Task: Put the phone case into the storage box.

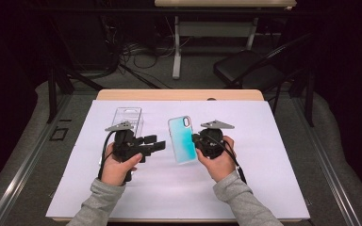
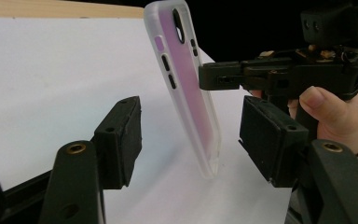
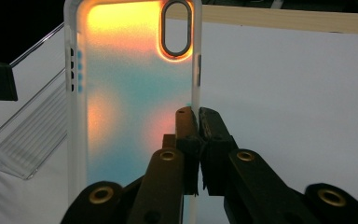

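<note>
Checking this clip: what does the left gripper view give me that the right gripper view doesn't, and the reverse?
The left gripper view shows the left gripper with its jaws open either side of the phone case, plus the person's hand on the right gripper. The right gripper view shows the clear plastic box and the right gripper's jaws shut on the case's edge. Both show the case, held upright, the white mat and the table's wooden edge.

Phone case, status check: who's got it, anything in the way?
Right gripper shut on phone case edge. Left gripper open, jaws either side of it. Clear box behind left gripper.
</note>
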Demonstrator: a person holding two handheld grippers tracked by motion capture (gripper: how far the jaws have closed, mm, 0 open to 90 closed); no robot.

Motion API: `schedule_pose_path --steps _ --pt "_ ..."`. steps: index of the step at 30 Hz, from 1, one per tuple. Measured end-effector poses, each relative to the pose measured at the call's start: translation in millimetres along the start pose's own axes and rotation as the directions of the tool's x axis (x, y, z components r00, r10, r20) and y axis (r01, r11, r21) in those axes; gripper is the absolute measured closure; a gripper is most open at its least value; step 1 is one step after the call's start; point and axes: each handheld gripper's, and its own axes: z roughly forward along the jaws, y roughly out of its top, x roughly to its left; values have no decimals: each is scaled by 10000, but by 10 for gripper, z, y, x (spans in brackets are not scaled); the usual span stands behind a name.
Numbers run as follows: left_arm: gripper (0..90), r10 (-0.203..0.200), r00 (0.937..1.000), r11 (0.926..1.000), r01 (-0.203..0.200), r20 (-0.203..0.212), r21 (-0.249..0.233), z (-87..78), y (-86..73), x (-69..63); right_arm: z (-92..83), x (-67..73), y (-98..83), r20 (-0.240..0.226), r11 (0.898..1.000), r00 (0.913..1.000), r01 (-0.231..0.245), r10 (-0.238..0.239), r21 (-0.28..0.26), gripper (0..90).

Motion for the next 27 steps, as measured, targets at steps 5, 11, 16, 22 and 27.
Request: schedule_pose_path --steps 5,11,16,22,27 --pt "433 -354 9992 9993 351 187 131 36 -30 22 -8 12 -15 -48 9999 10000 49 -50 -122 874" --pt "468 -423 9989 9986 416 218 325 73 -49 22 -20 36 -35 -164 9998 9999 17 -20 -177 875" --pt "480 -593 9980 9973 583 230 439 93 -68 28 -24 58 -52 -262 9998 9997 28 -33 -199 874" --pt "485 -510 9987 9970 504 85 583 121 -86 20 -12 89 -77 -346 9998 9994 40 -47 -205 874" --pt "514 -477 9988 9967 473 47 656 131 -95 5 -8 120 -94 -390 9996 9992 112 -121 -247 874"
